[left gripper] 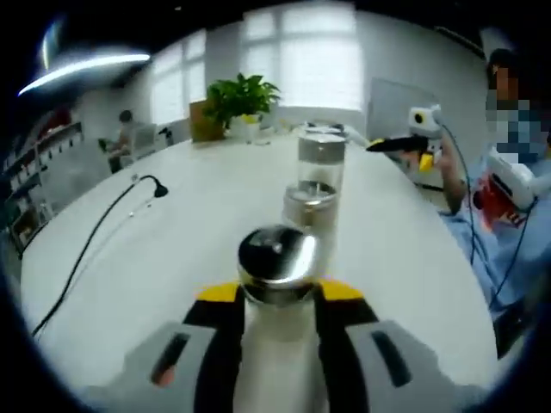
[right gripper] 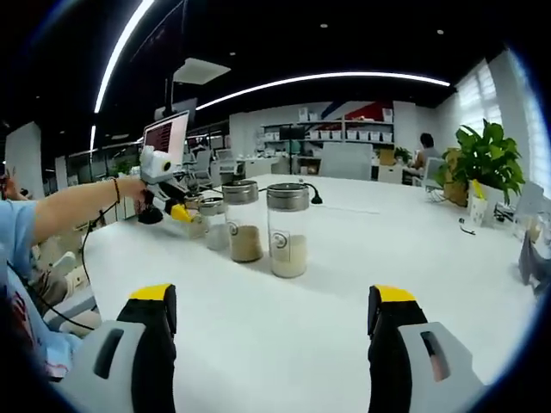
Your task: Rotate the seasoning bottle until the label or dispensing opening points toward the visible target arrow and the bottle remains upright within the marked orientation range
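The left gripper (left gripper: 277, 323) has its jaws clamped on a steel-capped seasoning bottle (left gripper: 277, 284) of white powder. On the worktop (right gripper: 344, 284), the nearest jar (right gripper: 287, 229) holds pale powder and the next jar (right gripper: 242, 220) tan. The right gripper (right gripper: 275, 331) has its jaws apart.

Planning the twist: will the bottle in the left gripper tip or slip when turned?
The tall, narrow clear bottle with shiny metal cap would probably tip if bumped. Its smooth sides may slip, though the left gripper flanks it. On the white table it should pivot easily.

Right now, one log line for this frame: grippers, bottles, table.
left gripper: shut on nearest seasoning bottle | right gripper: open, holds nothing | bottle row: upright on white table | arrow: none seen
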The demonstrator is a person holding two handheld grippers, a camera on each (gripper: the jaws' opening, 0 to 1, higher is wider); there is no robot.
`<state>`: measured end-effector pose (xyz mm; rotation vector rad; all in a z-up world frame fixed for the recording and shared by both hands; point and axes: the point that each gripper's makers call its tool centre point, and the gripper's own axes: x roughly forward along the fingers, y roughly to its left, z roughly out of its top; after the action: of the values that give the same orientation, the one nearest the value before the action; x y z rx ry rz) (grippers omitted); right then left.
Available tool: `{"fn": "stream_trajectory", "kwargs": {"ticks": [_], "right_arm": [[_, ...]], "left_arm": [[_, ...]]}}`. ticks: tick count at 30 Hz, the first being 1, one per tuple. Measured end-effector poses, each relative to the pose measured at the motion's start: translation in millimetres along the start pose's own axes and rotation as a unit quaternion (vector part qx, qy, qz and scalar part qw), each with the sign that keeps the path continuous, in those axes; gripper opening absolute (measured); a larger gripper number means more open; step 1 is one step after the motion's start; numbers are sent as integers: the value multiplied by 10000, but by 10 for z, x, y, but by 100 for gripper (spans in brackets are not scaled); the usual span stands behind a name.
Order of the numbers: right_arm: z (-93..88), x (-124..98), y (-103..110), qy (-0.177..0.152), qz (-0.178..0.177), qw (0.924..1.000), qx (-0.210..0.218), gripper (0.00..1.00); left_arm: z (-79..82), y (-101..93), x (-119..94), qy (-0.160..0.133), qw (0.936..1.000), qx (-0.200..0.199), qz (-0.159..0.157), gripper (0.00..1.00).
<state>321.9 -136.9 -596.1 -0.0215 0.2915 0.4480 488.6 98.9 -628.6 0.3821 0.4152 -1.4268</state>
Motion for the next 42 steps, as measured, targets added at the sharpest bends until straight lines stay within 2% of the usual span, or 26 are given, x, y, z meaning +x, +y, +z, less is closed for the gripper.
{"fn": "stream_trajectory", "kwargs": {"ticks": [6, 10, 15, 17, 18, 20, 24, 25, 26, 27, 28, 31, 32, 34, 38, 40, 42], "right_arm": [[19, 1, -33, 1, -34, 10000, -60, 95], [13, 17, -35, -10, 20, 10000, -17, 96], [19, 18, -32, -6, 3, 10000, -48, 95], [3, 24, -17, 22, 22, 10000, -19, 95], [-4, 26, -11, 37, 27, 10000, -17, 95], [-9, 29, -2, 48, 41, 10000, -11, 95], [29, 33, 69, -28, 208, 9997, -129, 95], [31, 33, 74, -29, 215, 9997, -142, 95], [31, 34, 77, -28, 220, 9996, -146, 95], [27, 34, 76, -22, 224, 9997, -121, 95], [25, 32, 71, -22, 224, 9997, -103, 95], [20, -7, 40, 4, 178, 9998, -73, 95], [33, -28, 20, -21, 135, 9999, -62, 95], [59, -53, -14, -86, 74, 9999, -51, 95], [40, -40, -43, -63, 25, 10000, -10, 95], [22, -25, -23, -36, 69, 10000, 20, 95], [11, -9, 1, -19, 112, 9999, 59, 94]], "left_arm": [[-12, -28, 3, -114, 9994, 7, -321, 33], [-1, -58, 30, -288, 9990, -19, -343, 33], [15, -86, 42, -204, 9992, -29, -332, 34], [11, -151, 50, -200, 9991, -49, -371, 40], [-5, -174, 36, -163, 9990, 3, -424, 50], [-8, -173, 33, -136, 9992, -26, -382, 59], [95, -249, 11, -334, 9987, -118, -376, 64], [98, -273, 20, -299, 9988, -88, -389, 66], [51, -280, 25, -114, 9993, 61, -365, 66], [4, -301, 32, 67, 9992, 244, -323, 65], [-17, -284, 33, 116, 9992, 277, -274, 64], [-28, -277, 60, 37, 9998, 63, -167, 69], [-47, -268, 45, 35, 9999, 104, -104, 69], [-68, -183, -12, 30, 9994, 272, 222, 68], [-93, -134, -107, -40, 9966, 49, 826, 69], [-2, -160, -105, -332, 9928, 16, 1147, 68], [53, -316, -89, -461, 9929, -64, 1091, 71]]}}
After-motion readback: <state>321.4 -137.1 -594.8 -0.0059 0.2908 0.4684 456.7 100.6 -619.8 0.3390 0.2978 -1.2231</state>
